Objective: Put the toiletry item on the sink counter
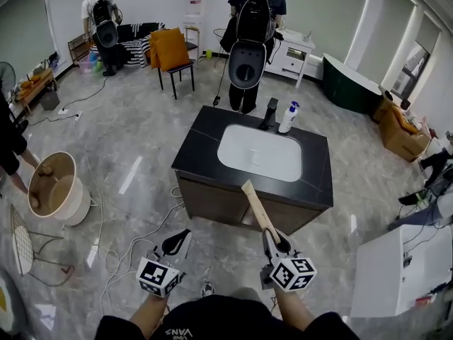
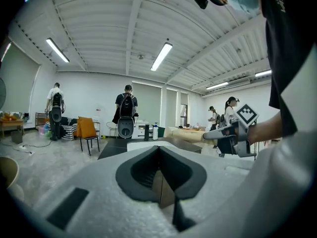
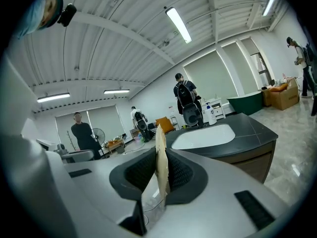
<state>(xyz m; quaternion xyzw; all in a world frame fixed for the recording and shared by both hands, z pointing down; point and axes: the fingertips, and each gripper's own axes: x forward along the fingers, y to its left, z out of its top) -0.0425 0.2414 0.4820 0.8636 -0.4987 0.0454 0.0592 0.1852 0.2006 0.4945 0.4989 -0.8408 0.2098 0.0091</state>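
Observation:
My right gripper is shut on a long, flat tan toiletry item that sticks out ahead of its jaws toward the black sink counter. In the right gripper view the tan item stands on edge between the pads, with the counter and its white basin ahead. My left gripper hangs over the floor, left of the counter's front, shut with nothing in it; its pads meet. The left gripper view shows the right gripper holding the item.
A black faucet and a white pump bottle stand behind the basin. A person with a backpack stands just beyond the counter. Cables lie on the floor at left, near a round tub. A white table is at right.

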